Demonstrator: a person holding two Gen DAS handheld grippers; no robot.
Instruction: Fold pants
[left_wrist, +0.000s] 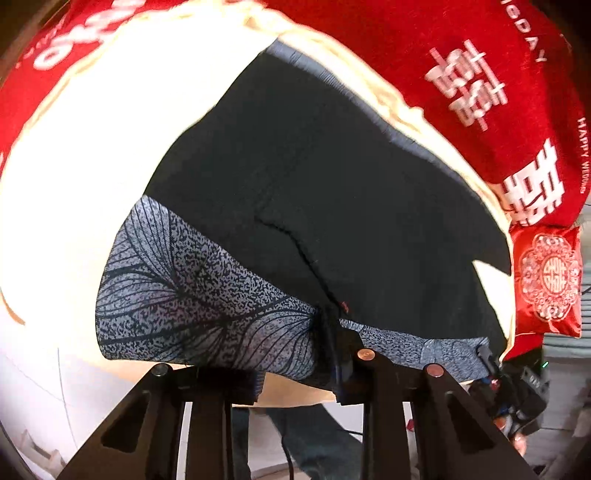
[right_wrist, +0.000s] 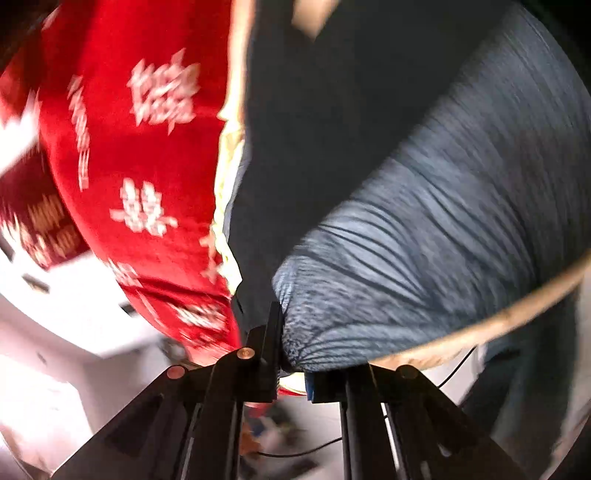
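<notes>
The pants (left_wrist: 314, 192) are dark navy with a grey leaf-print band (left_wrist: 192, 295). They lie spread on a cream sheet (left_wrist: 122, 140). In the left wrist view my left gripper (left_wrist: 295, 384) has its jaws apart, with the printed band's near edge between the fingers (left_wrist: 343, 373). My right gripper shows at the right of that view (left_wrist: 487, 356), on the band's far corner. In the right wrist view my right gripper (right_wrist: 291, 365) is closed on the bunched printed band (right_wrist: 369, 314), which gathers at the fingertips. The image is blurred by motion.
A red cloth with white characters (left_wrist: 498, 92) lies along the far edge of the sheet, and in the right wrist view it (right_wrist: 147, 166) lies left of the pants. A red patterned cushion (left_wrist: 546, 277) hangs at the right. A person's jeans-clad legs (left_wrist: 314, 435) and a cable are below.
</notes>
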